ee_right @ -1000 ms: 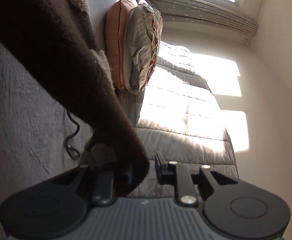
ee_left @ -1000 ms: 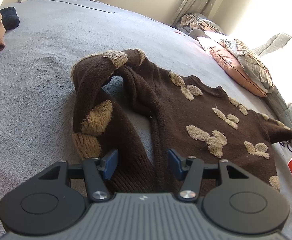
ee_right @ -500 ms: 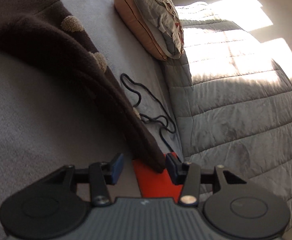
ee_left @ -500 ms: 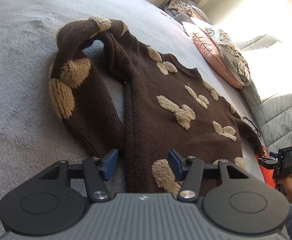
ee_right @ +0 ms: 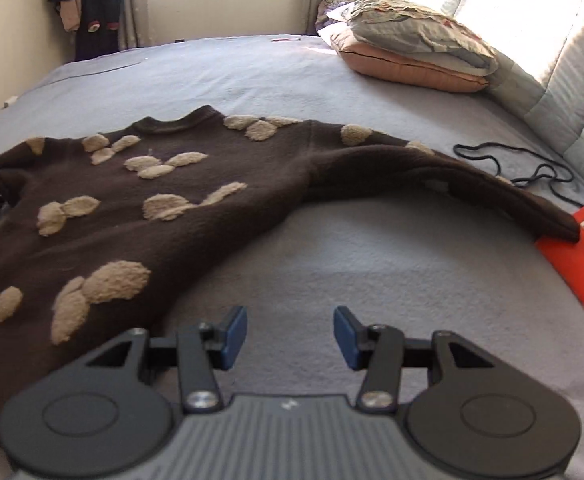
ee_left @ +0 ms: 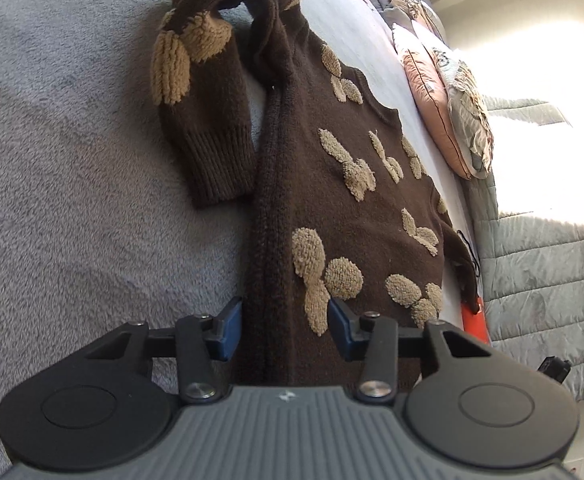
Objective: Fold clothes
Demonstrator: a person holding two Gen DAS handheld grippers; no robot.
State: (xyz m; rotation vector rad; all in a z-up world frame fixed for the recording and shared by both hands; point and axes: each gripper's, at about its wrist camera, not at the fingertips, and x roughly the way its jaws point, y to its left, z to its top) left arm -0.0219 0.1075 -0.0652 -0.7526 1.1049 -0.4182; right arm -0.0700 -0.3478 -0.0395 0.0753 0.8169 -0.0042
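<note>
A dark brown sweater [ee_left: 332, 200] with tan tufted patches lies flat on the grey bed cover [ee_left: 71, 200]. Its left sleeve [ee_left: 207, 120] is bent back beside the body. My left gripper [ee_left: 285, 328] hovers at the hem. The sweater's side edge lies between its closing jaws, and I see no clear pinch. In the right wrist view the sweater [ee_right: 131, 220] spreads across the left. Its other sleeve [ee_right: 452, 176] stretches out to the right. My right gripper [ee_right: 289, 338] is over bare cover, its jaws opening with nothing between them.
An orange flat object [ee_right: 580, 256] lies under the sleeve's cuff at the right edge. A black cable [ee_right: 532, 168] loops beside it. Stacked pillows [ee_right: 412, 52] and a quilted grey headboard [ee_left: 540, 260] border that side. Dark clothes [ee_right: 87, 4] hang in the far corner.
My right gripper let go of the sleeve, rolled upright and drew back; the sleeve now lies flat. My left gripper shifted along the hem onto the sweater's side edge and its jaws narrowed.
</note>
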